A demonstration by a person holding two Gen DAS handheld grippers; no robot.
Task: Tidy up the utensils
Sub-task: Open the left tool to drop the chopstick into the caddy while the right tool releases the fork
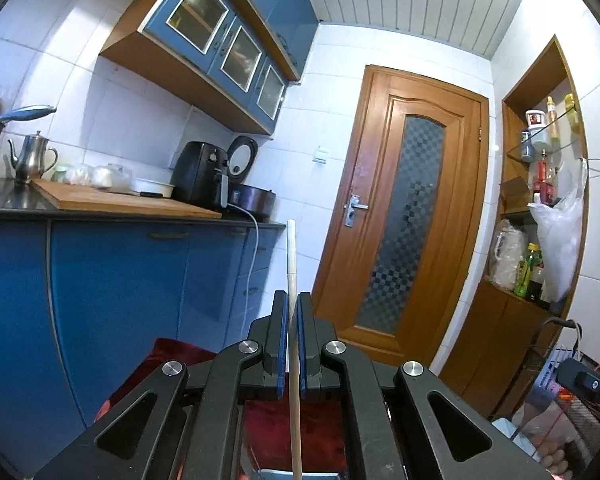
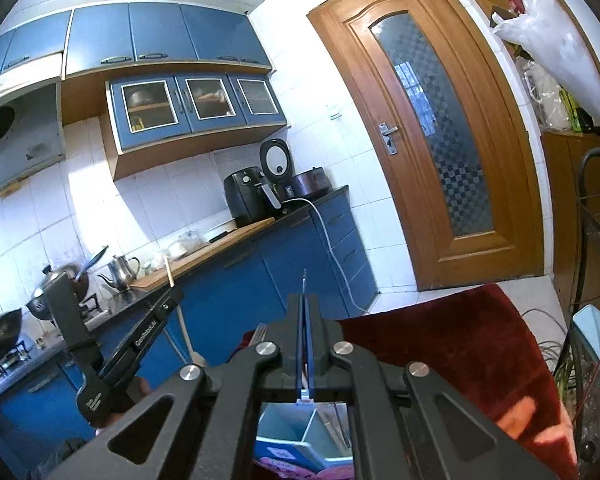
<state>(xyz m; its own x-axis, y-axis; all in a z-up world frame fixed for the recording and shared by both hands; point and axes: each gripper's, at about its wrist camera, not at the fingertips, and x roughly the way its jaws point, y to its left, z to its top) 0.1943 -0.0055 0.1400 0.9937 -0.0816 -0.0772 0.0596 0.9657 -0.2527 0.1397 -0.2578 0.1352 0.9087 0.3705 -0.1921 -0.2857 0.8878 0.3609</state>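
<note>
Left claw [image 1: 293, 300] clamped tight on chopstick [image 1: 291, 256]: pale wood, slim, straight, rounded tip. Stick runs up between blue pads, tip poking well past fingertips, aimed at blue cabinets [image 1: 112, 280]; lower end drops out of frame below. Right claw [image 2: 303, 300] pinched shut on thin blue-white utensil [image 2: 304, 280], edge-on, kind unclear; point juts just beyond fingertips. Both held in air, above red cloth [image 2: 440, 344]. Light-blue holder [image 2: 300, 428] sits below right claw.
</note>
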